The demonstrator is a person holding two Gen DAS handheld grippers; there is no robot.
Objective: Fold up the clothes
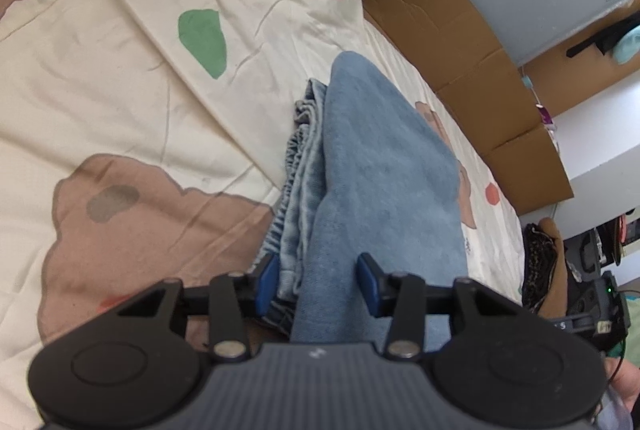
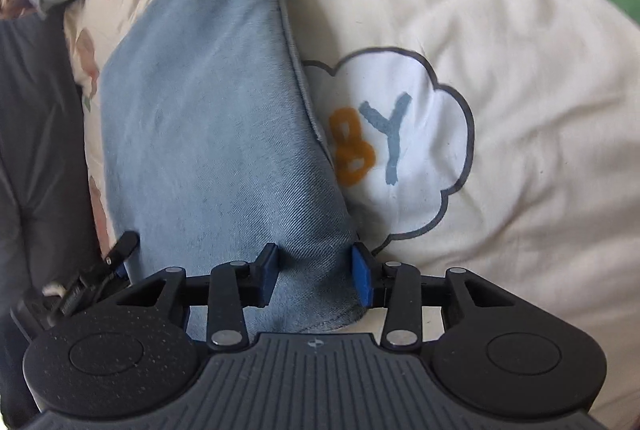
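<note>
Soft folded denim jeans [image 1: 380,166], gathered waistband, creased printed cotton quilt [image 1: 120,78]

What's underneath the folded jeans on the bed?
Under the folded jeans lies the cream patterned duvet. The denim partly covers a printed white cloud with letters; whatever print sits directly beneath the jeans is hidden.

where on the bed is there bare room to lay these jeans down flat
Free: the wide stretch of printed duvet left of the folded jeans, around the green patch, and the area by the cloud print on their other side. Crowded: the strip between the jeans and the cardboard boxes.
</note>
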